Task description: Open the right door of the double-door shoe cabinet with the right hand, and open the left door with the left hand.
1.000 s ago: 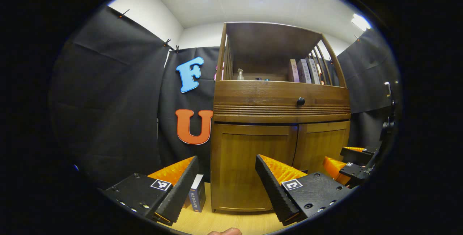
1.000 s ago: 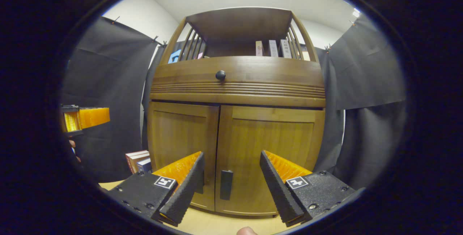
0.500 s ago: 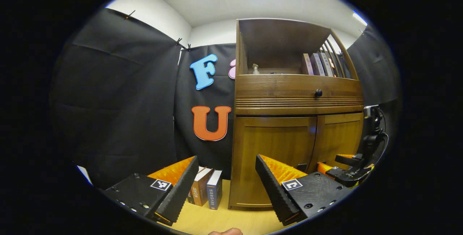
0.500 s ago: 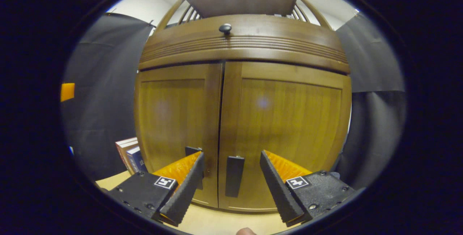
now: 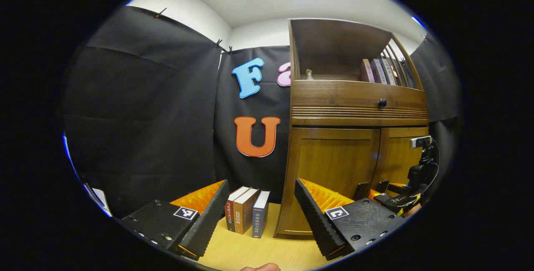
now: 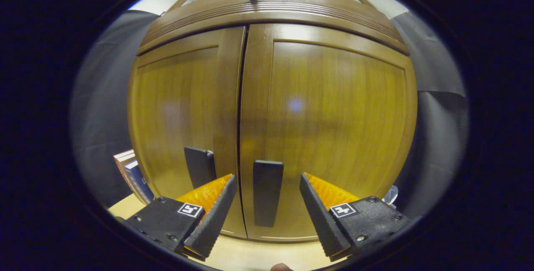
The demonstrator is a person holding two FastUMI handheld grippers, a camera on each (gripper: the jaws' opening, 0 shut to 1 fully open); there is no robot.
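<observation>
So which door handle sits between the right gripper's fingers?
The right door's handle, just right of the centre seam; the left door's handle sits outside the open right gripper.

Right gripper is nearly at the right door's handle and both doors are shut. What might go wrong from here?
1. The dark flat handle of the right wooden door sits between the open right gripper, but the left door's dark handle is close beside; drifting sideways could catch the wrong one.
2. The open left gripper faces the upright books on the floor beside the brown wooden cabinet, and might knock them when swinging towards its door.
</observation>
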